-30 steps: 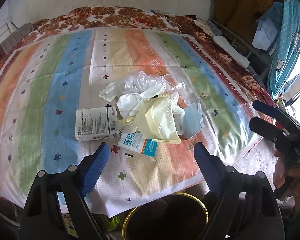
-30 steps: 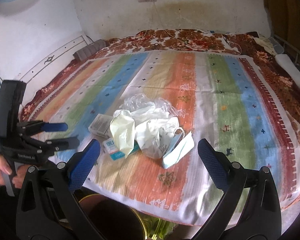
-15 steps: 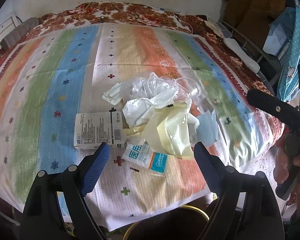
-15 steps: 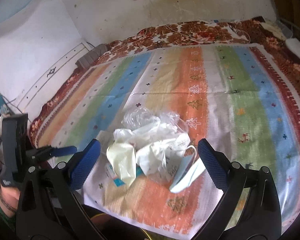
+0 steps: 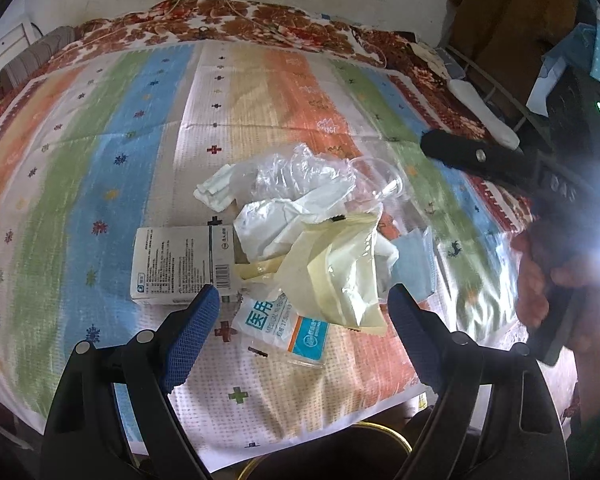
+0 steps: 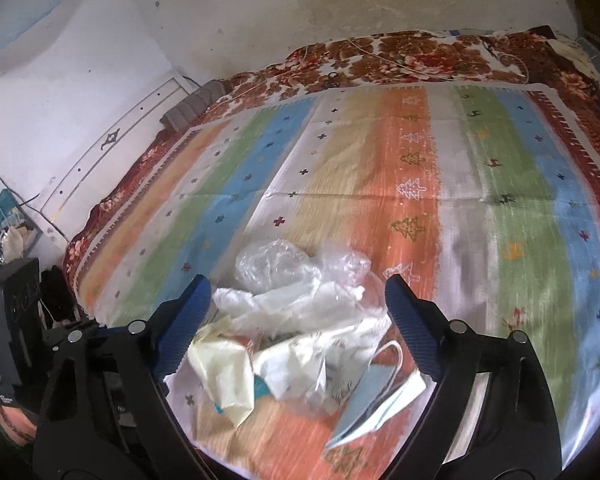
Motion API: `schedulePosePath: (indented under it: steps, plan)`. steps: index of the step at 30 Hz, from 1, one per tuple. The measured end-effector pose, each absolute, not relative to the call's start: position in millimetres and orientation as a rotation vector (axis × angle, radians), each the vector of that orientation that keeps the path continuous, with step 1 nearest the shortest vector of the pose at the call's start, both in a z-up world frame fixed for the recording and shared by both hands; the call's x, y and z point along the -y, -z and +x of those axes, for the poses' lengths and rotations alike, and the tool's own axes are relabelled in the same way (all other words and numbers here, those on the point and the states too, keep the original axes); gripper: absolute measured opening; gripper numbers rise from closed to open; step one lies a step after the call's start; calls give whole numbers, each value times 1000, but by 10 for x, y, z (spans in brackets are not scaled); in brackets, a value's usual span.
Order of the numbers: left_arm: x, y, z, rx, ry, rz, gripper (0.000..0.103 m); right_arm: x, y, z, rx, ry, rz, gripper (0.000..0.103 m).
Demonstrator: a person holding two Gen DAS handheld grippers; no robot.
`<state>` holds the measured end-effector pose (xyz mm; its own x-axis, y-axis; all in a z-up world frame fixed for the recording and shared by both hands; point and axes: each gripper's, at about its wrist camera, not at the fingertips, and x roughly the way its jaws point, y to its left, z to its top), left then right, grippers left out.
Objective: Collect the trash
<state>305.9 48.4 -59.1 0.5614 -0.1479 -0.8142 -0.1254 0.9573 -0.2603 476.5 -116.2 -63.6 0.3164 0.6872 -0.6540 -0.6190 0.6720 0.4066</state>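
Observation:
A pile of trash lies near the front edge of the striped bedspread: a white medicine box, a blue-and-white mask packet, a pale yellow wrapper, clear plastic film, white tissue and a blue face mask. My left gripper is open and empty, just above the packet. My right gripper is open and empty over the same pile, where the yellow wrapper, clear plastic and face mask show. It also shows in the left wrist view.
A dark bin with a yellow rim stands below the bed's front edge. A floral blanket covers the far side by the wall. A metal bed rail and hanging clothes are at the right.
Both grippers have moved forward and down toward the trash pile, which now looks larger. Both stay open. The bin has slid mostly out of view below.

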Motion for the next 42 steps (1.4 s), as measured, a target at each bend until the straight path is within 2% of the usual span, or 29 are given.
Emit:
schedulePosePath:
  steps: [5,13,17,21,23,27,30,33,35,36,38,39,42]
  plan:
    - [-469,631,3100,-975,7,-328,84,1123,779,4950,-924,-891,100,79]
    - [-394,698,3185,-965,-14,-335,84,1096,1000,5101,-954,-949,89,59]
    - [-398,761,3211,-975,-16,-351,84,1053,1054,5109,-973,-979,87,57]
    - [-389,797,3230,-978,-20,-334,84,1048,1152,5121,-1012,-978,87,50]
    - [-393,810,3233,-973,-24,-334,84,1064,1164,5111,-1017,-984,98,42]
    - [-406,830,3240,-974,-29,-313,82,1031,1141,5069,-1023,-996,84,20]
    - [-404,832,3255,-984,-2,-303,76,997,1114,5008,-1031,-1019,45,14]
    - [-389,846,3253,-988,7,-284,64,964,1082,4940,-1016,-1031,8,7]
    - [-396,889,3260,-1002,18,-292,40,942,1079,4919,-1013,-1021,-5,4]
    - [-402,909,3261,-1011,21,-296,36,930,1075,4902,-1013,-1015,-9,4]
    - [-411,923,3255,-1019,19,-292,12,916,1063,4892,-1011,-1009,-14,4]
    - [-416,923,3255,-1021,15,-291,6,908,1047,4878,-1009,-1013,-13,4]
    - [-456,897,3236,-1024,6,-301,1,879,985,4830,-1000,-1010,-25,4]
